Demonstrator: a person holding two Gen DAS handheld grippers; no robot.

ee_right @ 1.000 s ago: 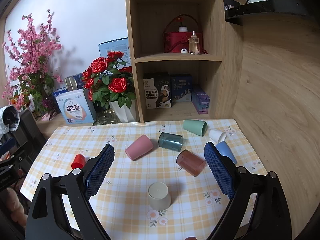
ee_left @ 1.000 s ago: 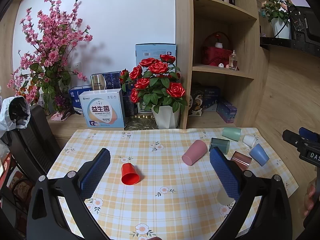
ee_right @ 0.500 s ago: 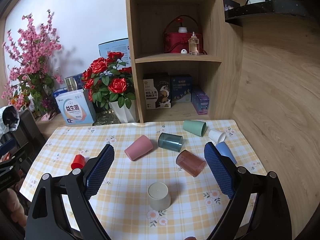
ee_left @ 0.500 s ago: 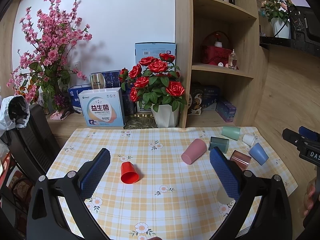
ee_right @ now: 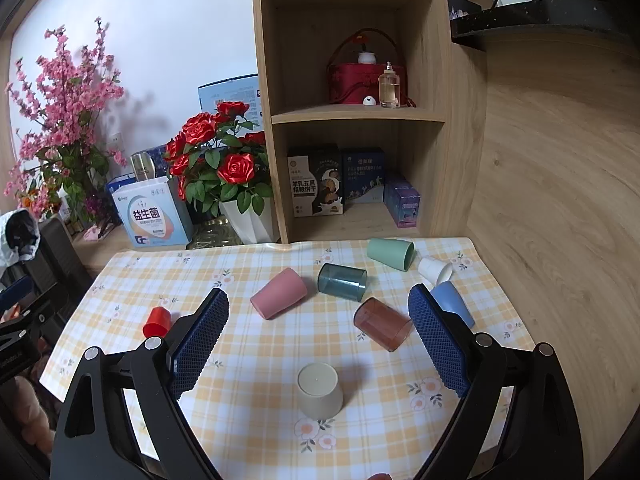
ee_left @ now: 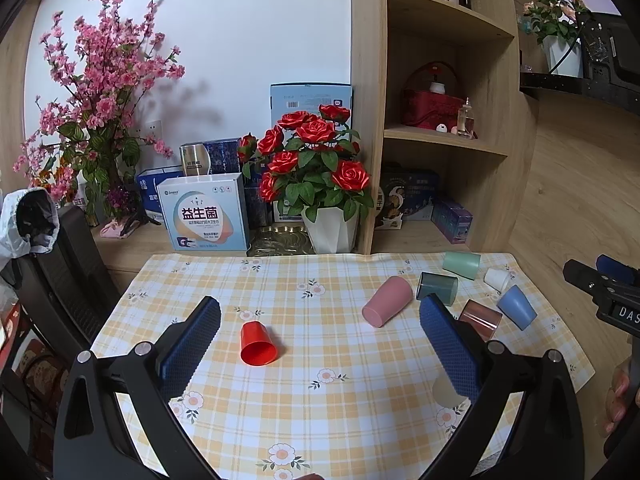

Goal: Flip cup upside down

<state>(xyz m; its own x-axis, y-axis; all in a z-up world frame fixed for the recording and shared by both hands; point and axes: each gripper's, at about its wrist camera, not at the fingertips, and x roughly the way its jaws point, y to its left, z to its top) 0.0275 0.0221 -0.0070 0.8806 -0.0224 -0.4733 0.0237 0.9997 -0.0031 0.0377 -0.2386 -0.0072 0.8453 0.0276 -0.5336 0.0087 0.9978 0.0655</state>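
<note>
Holding both tongs apart, empty | left gripper (ee_left: 320, 328) faces your red cup (ee_left: 258, 345), lying mid-table | right gripper (ee_right: 318, 332) above upturned beige cup (ee_right: 320, 390) near front edge

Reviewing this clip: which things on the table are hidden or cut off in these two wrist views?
- Beige cup: left wrist view, mostly behind the left gripper finger; clear in the right wrist view.
- Blue cup: right wrist view, partly behind the right gripper finger.
- Red cup: right wrist view, mouth hidden by a finger.
- Tablecloth: near edge cut off in both views.
</note>
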